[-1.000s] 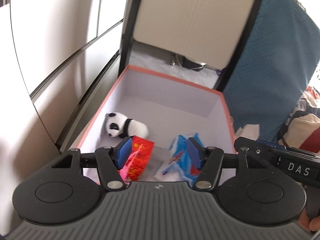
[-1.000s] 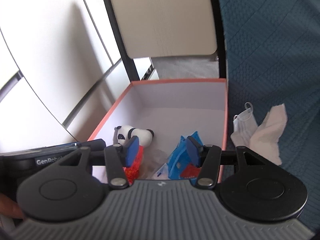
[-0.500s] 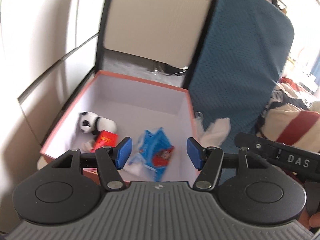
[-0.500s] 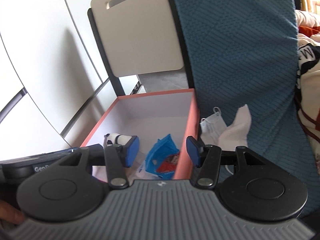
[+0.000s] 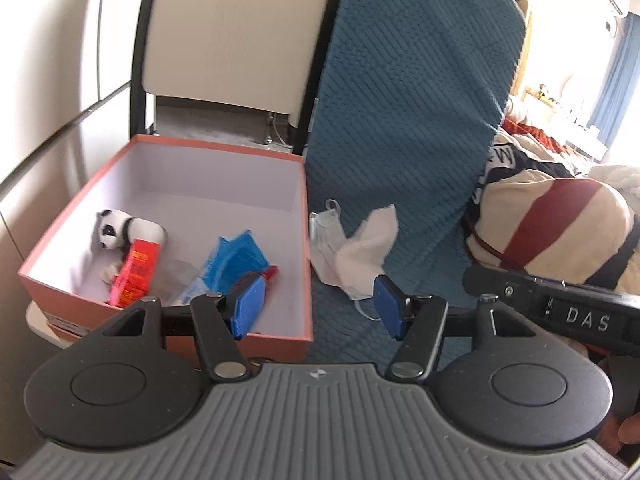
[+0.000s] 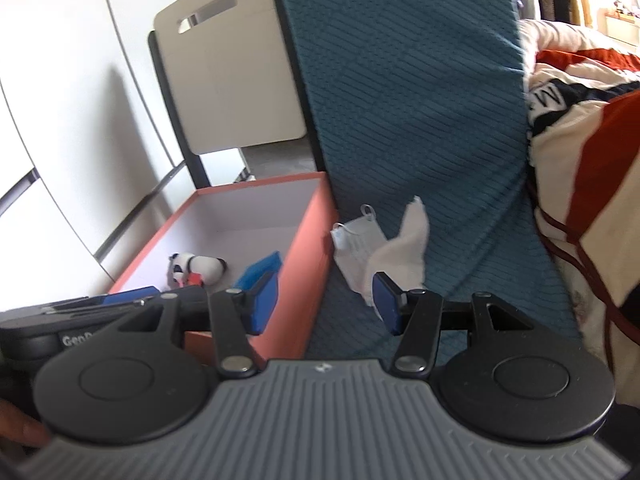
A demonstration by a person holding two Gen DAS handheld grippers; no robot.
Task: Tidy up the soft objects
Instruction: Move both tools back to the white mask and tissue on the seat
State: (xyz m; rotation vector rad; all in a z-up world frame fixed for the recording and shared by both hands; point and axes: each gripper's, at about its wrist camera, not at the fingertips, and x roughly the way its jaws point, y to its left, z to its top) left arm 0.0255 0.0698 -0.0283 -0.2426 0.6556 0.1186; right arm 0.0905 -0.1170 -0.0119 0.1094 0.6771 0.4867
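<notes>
Both hand-held grippers are wide open and hold nothing: the left hand-held gripper (image 5: 316,306) and the right hand-held gripper (image 6: 325,304) hover low in frame, over the box (image 5: 305,240) edge. Left of center, the box already holds a panda toy (image 5: 120,230), a red packet (image 5: 136,272) and a blue packet (image 5: 236,260). 2 soft things remain outside, just right of the box on the blue blanket (image 5: 400,120): a face mask (image 5: 326,236) and a white cloth (image 5: 370,246). To do the next pick well, come down over the cloth's bunched middle, pinch a thick fold, then lift clear of the box wall
</notes>
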